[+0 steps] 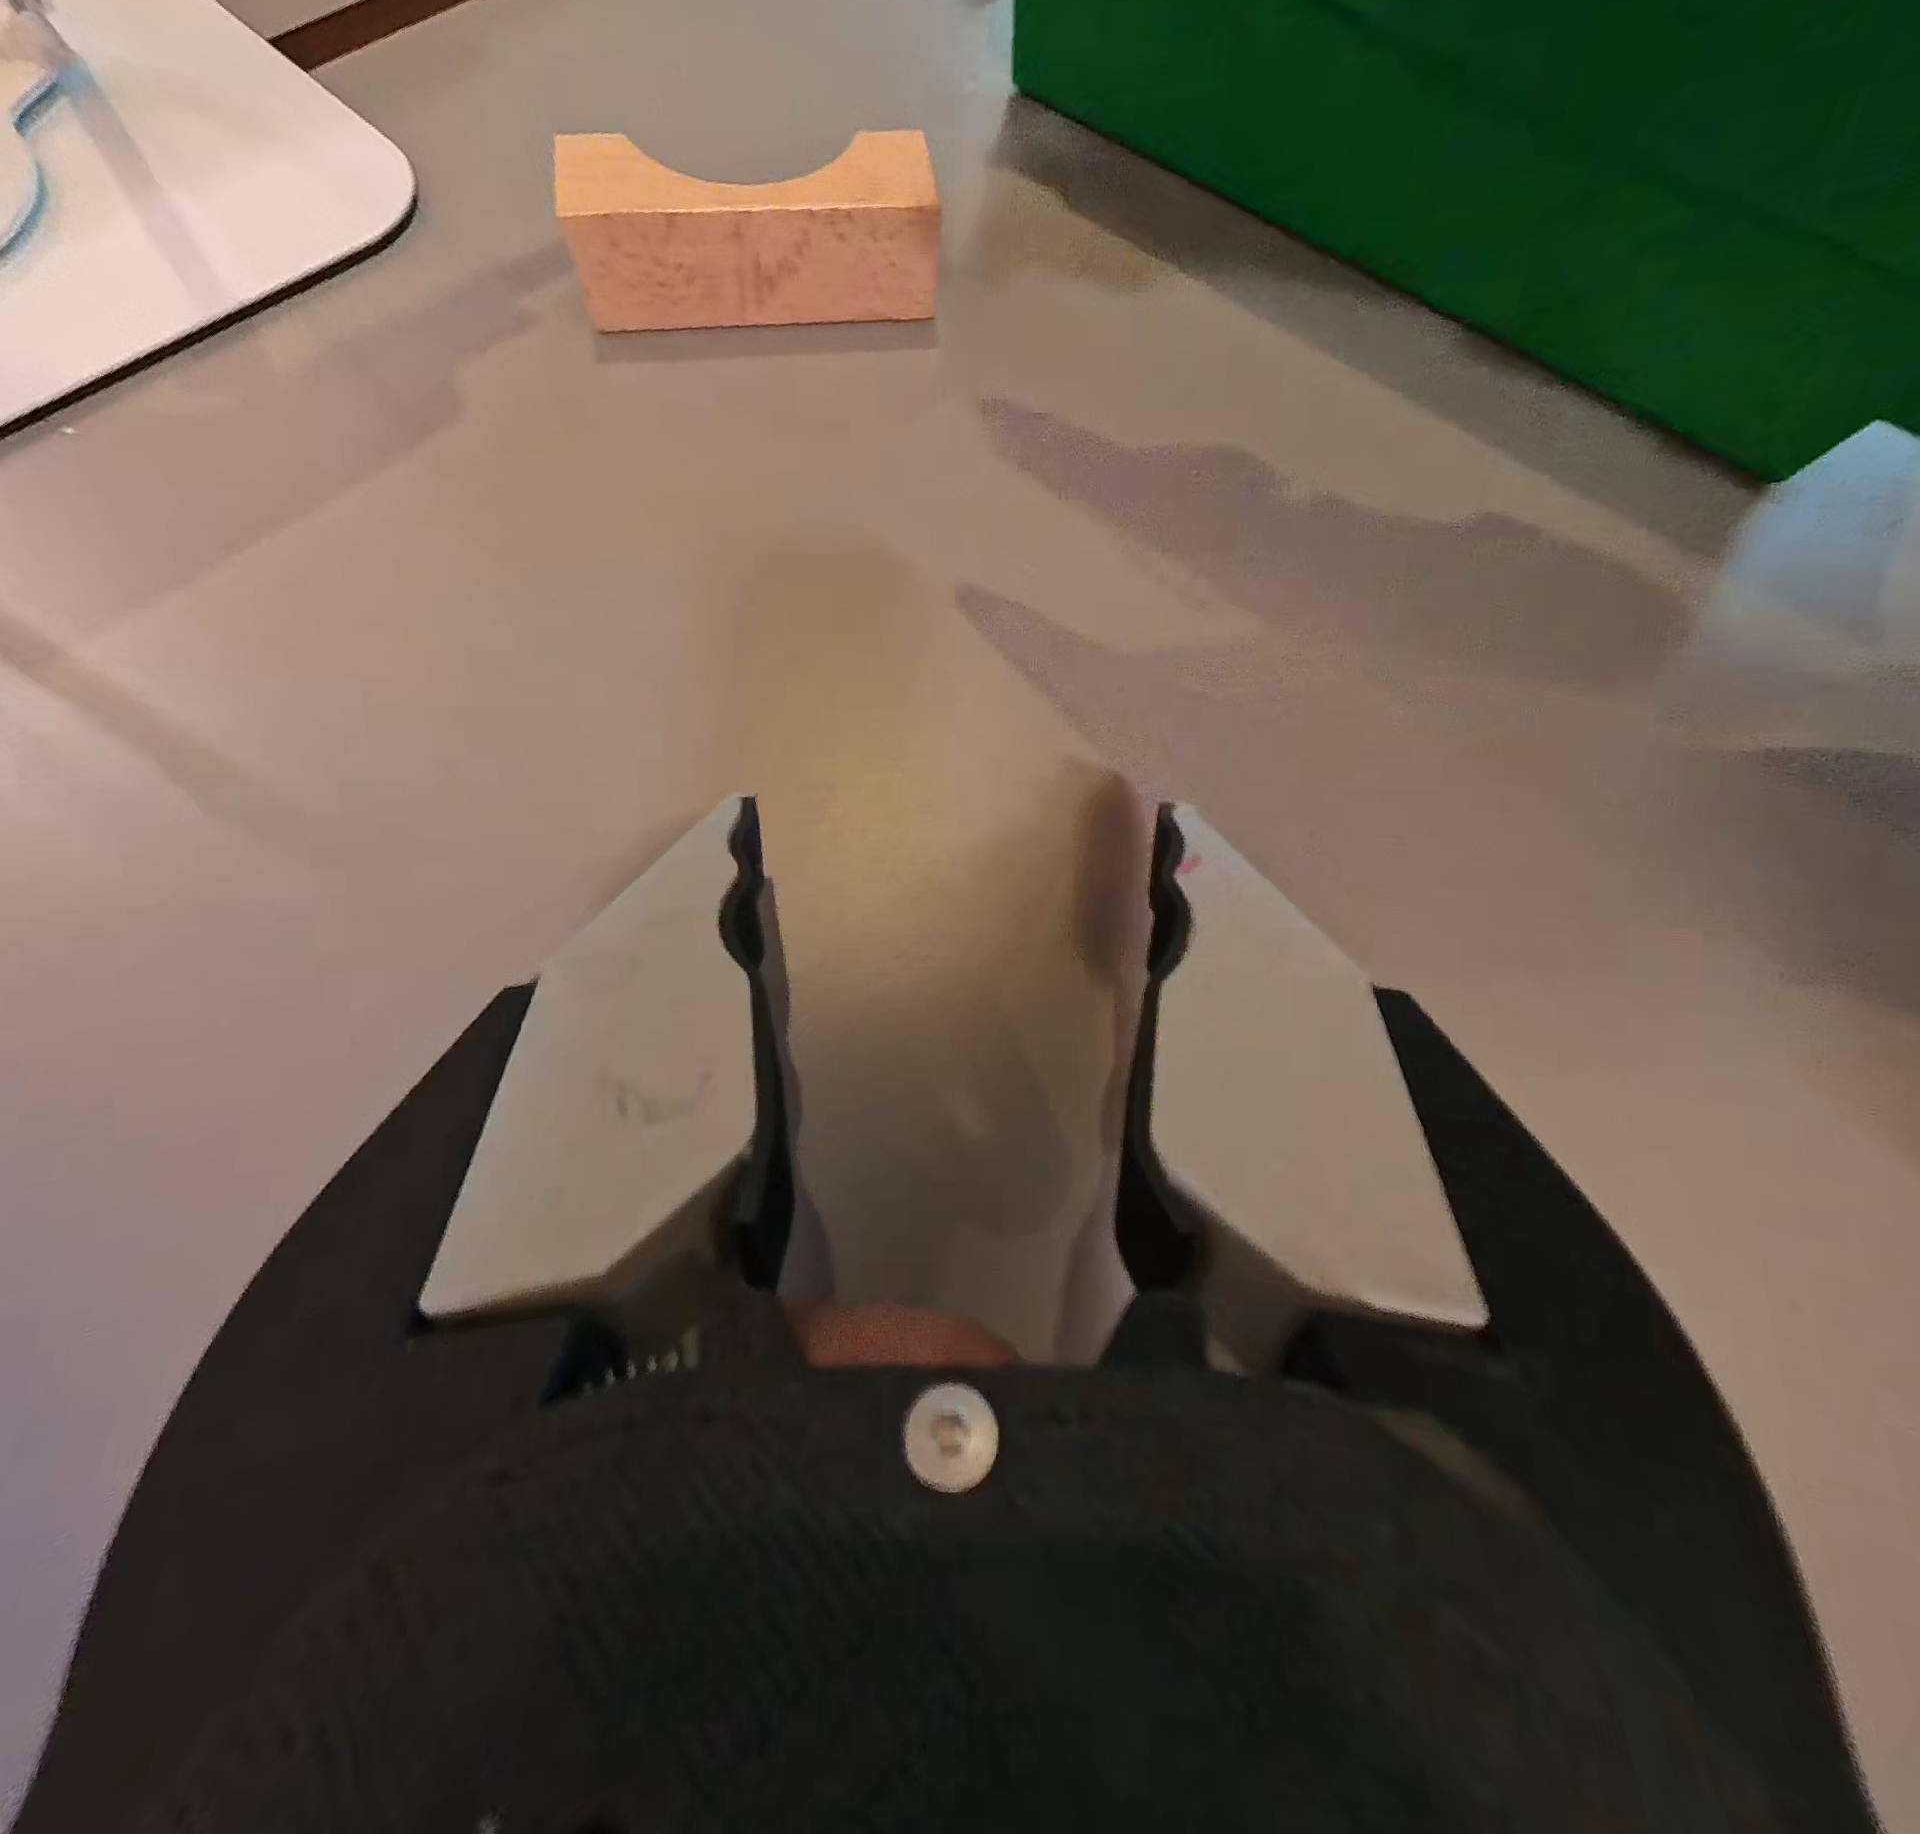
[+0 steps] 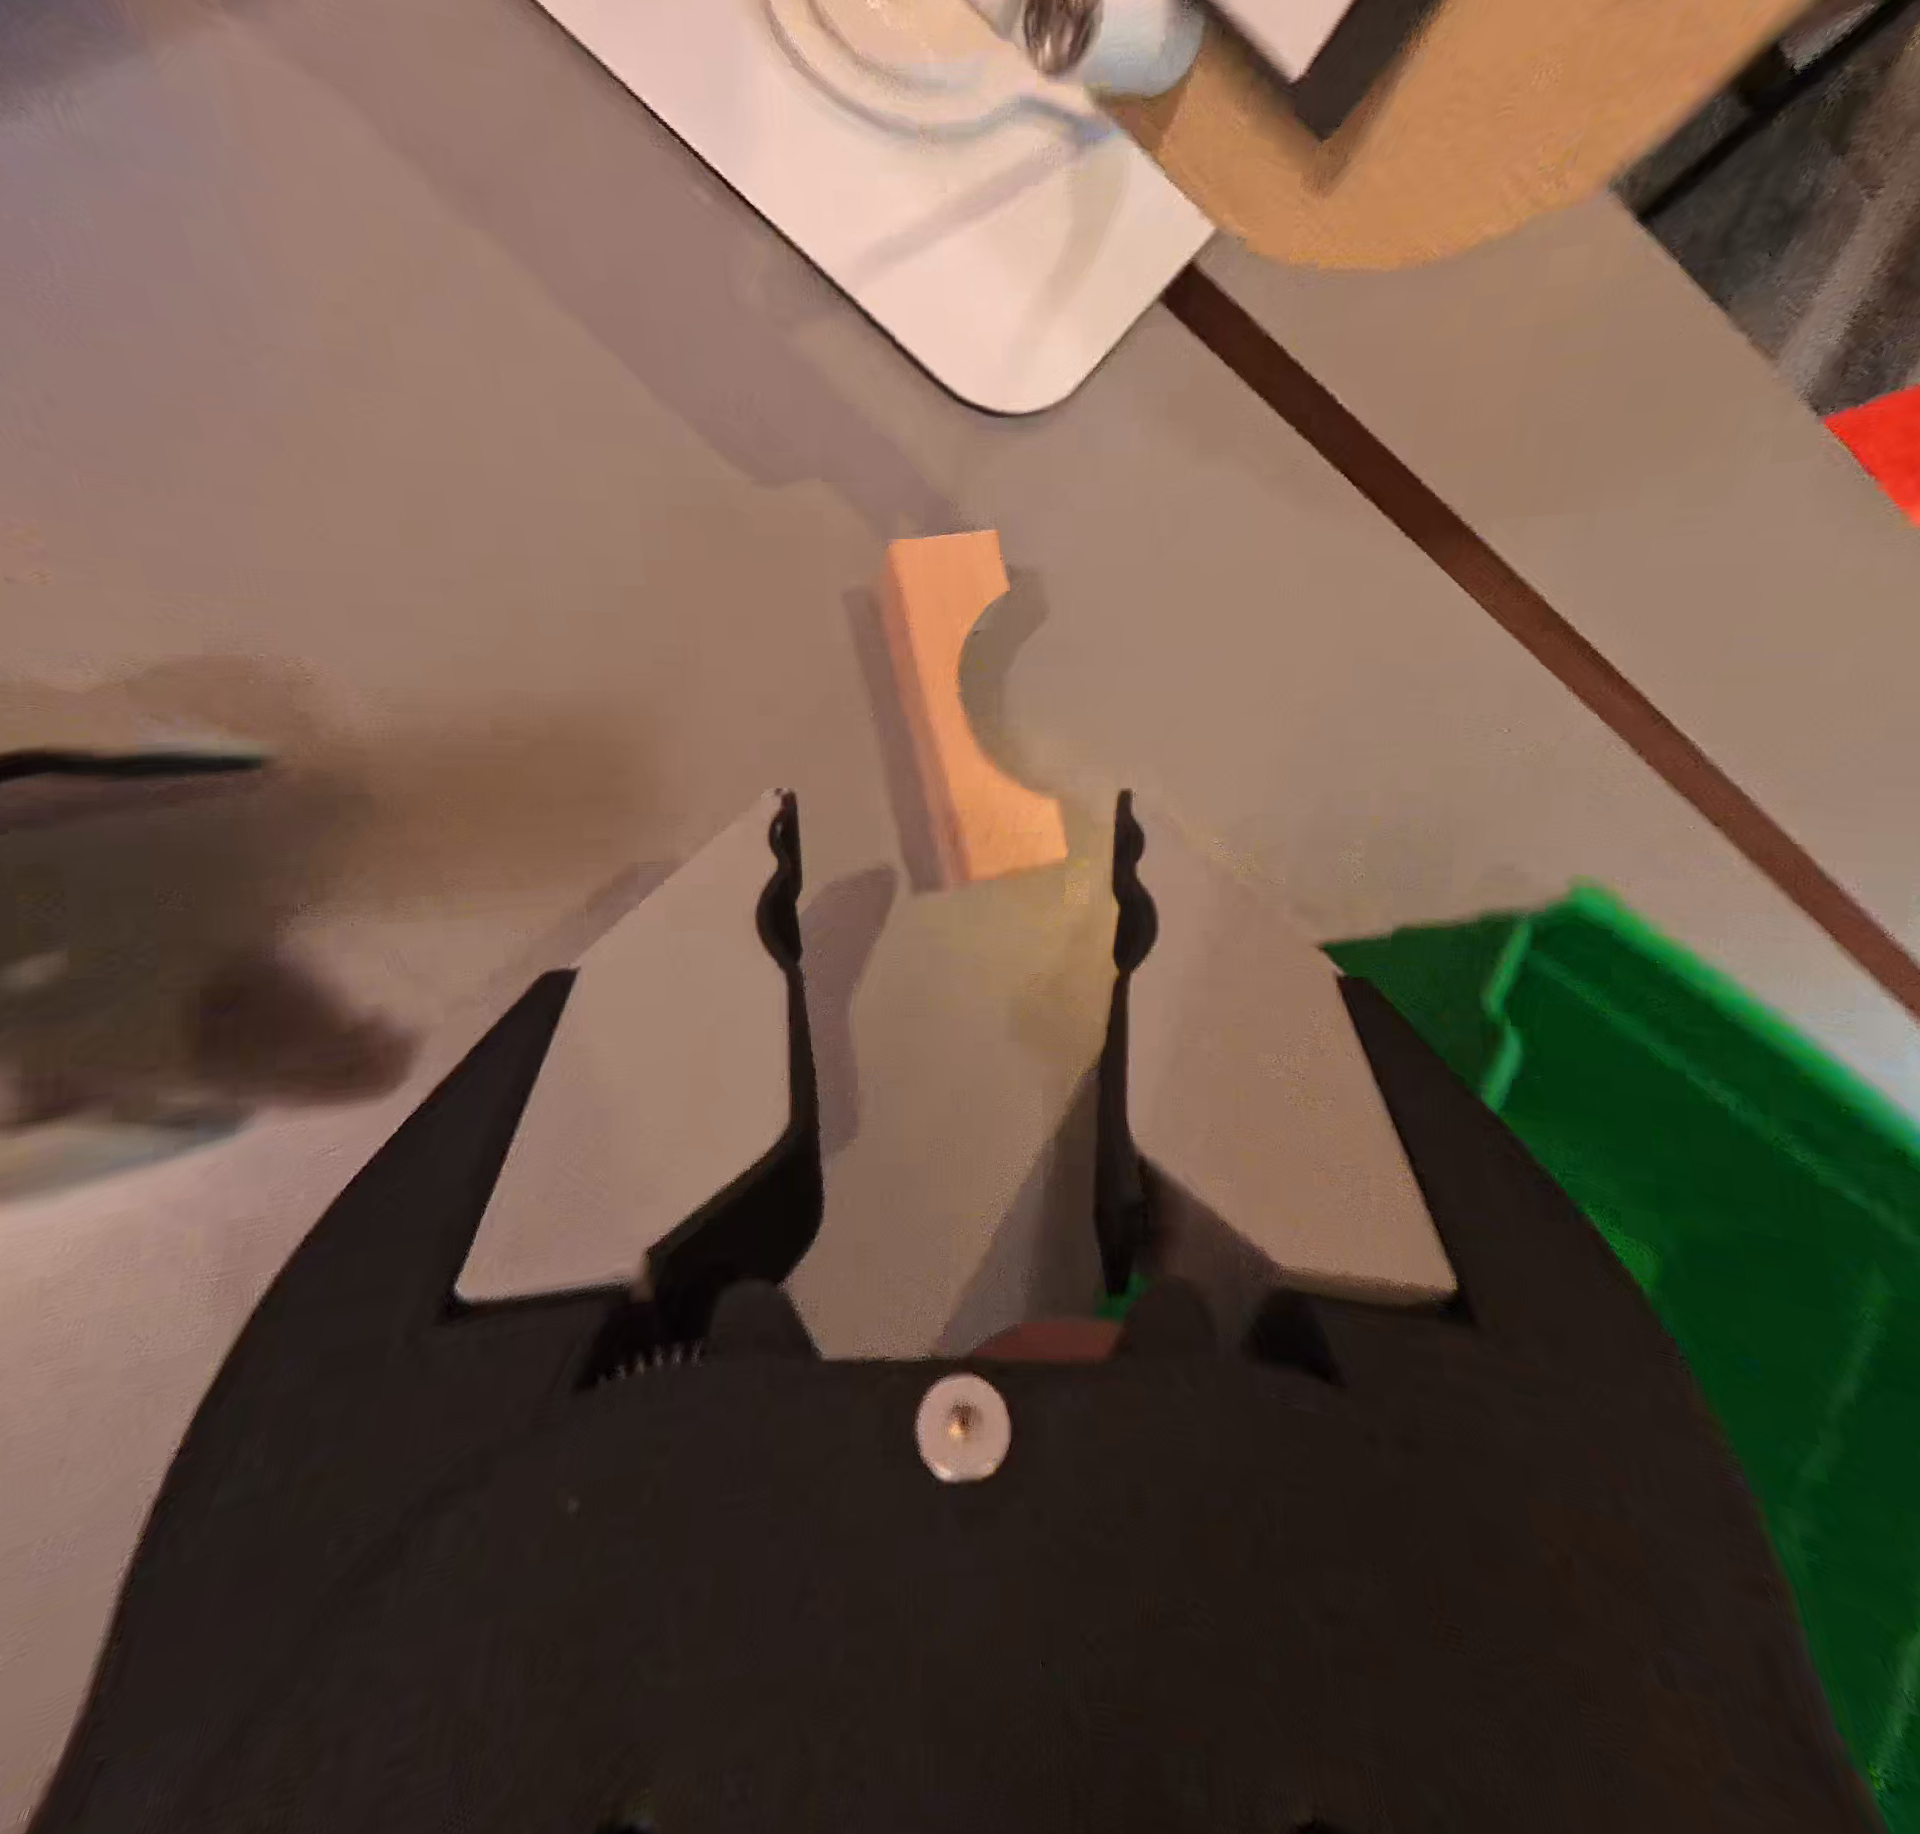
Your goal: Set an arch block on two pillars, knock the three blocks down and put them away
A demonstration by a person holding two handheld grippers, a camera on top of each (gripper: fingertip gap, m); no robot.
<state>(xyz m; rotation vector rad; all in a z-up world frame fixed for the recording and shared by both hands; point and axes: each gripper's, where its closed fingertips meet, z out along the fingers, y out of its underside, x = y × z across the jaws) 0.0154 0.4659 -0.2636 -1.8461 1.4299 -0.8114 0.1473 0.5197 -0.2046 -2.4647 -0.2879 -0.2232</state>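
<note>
A pale wooden arch block [image 1: 748,236] lies flat on the grey table, its cut-out facing away from me. It also shows in the right wrist view [image 2: 966,735], just beyond the fingertips. My left gripper [image 1: 956,828] hovers well short of the arch with its jaws apart. A blurred pale, yellowish shape [image 1: 914,745] fills the gap between them. My right gripper [image 2: 951,818] also has its jaws apart around a blurred grey block-like shape [image 2: 977,1088]. I cannot tell whether either grips a pillar. No pillar is clearly visible.
A green box [image 1: 1507,174] stands at the right, and in the right wrist view [image 2: 1662,1213] beside my right gripper. A white rounded base plate [image 1: 187,174] lies at the far left. The table's dark edge strip [image 2: 1507,589] runs behind the arch. From the right gripper's tips to the blurred grey block-like shape [image 2: 977,1088] is close to 11 centimetres.
</note>
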